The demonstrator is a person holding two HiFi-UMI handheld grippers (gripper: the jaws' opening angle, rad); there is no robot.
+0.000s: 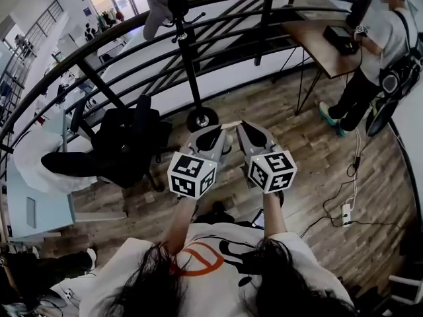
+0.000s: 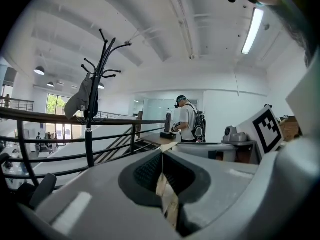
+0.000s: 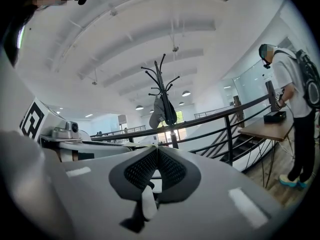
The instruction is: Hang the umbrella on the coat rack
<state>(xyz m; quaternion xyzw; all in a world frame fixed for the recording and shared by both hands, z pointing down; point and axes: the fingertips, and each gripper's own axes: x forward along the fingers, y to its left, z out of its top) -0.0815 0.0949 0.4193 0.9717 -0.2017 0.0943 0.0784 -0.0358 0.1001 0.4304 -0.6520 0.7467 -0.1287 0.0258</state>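
The black coat rack [image 1: 188, 65] stands on a round base by the railing, straight ahead of me. A grey cap [image 1: 157, 8] and a dark garment hang from its top hooks. The rack also shows in the left gripper view as coat rack [image 2: 90, 109] and in the right gripper view as coat rack [image 3: 162, 84]. My left gripper [image 1: 226, 127] and right gripper [image 1: 242, 125] are held side by side, tips nearly touching, short of the rack's base. Both are shut with nothing between the jaws, as left gripper [image 2: 162, 151] and right gripper [image 3: 157, 147] show. I cannot pick out an umbrella with certainty.
A black office chair [image 1: 125, 144] with dark things on it stands to the left. A curved black railing [image 1: 132, 51] runs behind the rack. At the back right a person [image 1: 377, 45] stands at a wooden table [image 1: 317, 48]. A power strip [image 1: 346, 213] and cables lie on the floor.
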